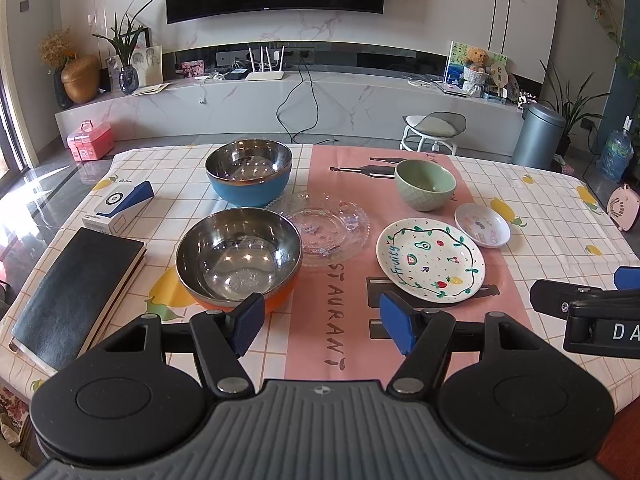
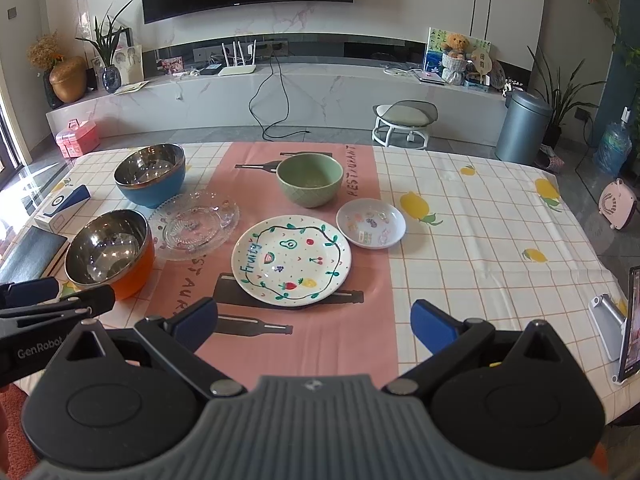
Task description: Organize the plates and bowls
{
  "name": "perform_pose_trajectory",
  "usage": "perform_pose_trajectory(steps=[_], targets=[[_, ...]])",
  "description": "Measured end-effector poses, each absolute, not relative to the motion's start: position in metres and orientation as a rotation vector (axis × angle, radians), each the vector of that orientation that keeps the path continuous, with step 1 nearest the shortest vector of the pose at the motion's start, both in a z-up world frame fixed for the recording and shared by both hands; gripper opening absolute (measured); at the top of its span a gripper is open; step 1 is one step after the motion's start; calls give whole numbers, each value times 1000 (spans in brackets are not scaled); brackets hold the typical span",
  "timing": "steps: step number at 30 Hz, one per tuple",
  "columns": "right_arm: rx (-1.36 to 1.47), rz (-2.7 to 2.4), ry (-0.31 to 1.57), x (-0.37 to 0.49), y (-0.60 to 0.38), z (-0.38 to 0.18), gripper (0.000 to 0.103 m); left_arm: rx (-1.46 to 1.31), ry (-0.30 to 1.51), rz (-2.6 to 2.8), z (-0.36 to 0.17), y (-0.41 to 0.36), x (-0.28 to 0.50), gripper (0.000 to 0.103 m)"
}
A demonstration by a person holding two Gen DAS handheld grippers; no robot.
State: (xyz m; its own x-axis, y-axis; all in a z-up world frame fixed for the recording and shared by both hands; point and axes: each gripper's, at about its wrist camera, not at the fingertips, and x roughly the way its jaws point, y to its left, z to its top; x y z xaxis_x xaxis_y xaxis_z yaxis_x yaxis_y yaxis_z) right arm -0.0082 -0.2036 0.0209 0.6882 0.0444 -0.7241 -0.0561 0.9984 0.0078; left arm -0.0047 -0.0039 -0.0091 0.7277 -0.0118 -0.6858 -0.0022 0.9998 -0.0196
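Left claw (image 1: 322, 322) jaws apart, empty, hovering at the near edge of the tabletop (image 1: 560, 220), just short of the orange steel-lined bowl (image 1: 239, 258). Right claw (image 2: 314, 326) also spread wide, holding nothing, just near of the white round "Fruity" painted plate (image 2: 291, 259). Taking that plate as landmark: small white sticker-print saucer (image 2: 370, 223) beside it at far right, green ceramic bowl (image 2: 309, 179) behind it, clear glass scalloped plate (image 2: 195, 224) to its left, orange bowl further left, blue steel-lined bowl (image 2: 150, 175) at far left behind the glass plate. Judgement: nothing stacked or grouped yet, every dish sits singly, apart or just touching; task looks unstarted, all bowl nesting and plate stacking left
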Motion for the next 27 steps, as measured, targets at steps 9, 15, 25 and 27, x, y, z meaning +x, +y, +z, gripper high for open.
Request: perform_pose_trajectory(steps=[9,15,25,27], targets=[[-15,56,810,-9,-204,21,100,-15,758,-8,-10,-6,-5,78],[-14,55,811,-9,-204,21,101,-15,757,-7,-10,-6,-5,78],[-16,53,813,-9,-202,19,101,-15,760,-11,-10,-7,-4,78],[-16,54,813,-9,-202,20,101,-15,759,-11,-10,-7,-4,78]])
